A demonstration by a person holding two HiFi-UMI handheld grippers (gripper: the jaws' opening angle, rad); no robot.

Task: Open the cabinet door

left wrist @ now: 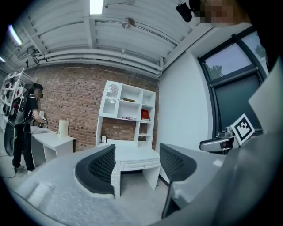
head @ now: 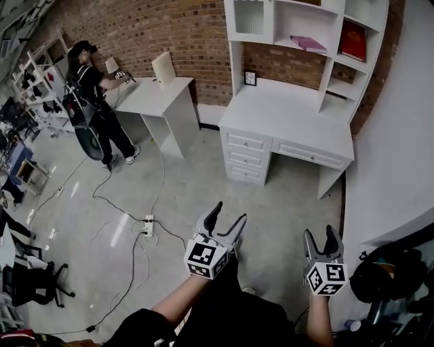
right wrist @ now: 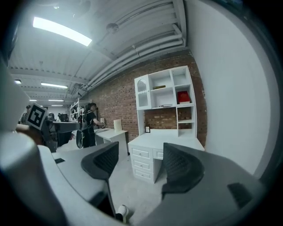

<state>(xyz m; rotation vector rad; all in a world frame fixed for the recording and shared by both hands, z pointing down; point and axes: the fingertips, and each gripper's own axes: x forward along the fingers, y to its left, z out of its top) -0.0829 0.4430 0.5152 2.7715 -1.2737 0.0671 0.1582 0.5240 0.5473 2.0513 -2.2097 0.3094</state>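
- Two tools hover over the bare grey floor (head: 285,196): the left hand-held gripper (head: 229,213) and the right hand-held gripper (head: 320,234). Both have their jaws spread wide with nothing between them.
- Open floor runs from them to the white drawer desk with shelf unit (head: 291,115). A white wall (head: 400,156) closes the right side, and a red brick wall (head: 169,27) closes the back.
- Black cables and a white power strip (head: 148,226) lie on the floor to the left of the left hand-held gripper. Further left stand a smaller white surface (head: 159,95) and a person in dark clothes (head: 95,101).
- The white cabinet door with arched pane (head: 248,17) sits shut at the shelf unit's upper left. It is well apart from both hand-held grippers, ahead of them and above the desk top.
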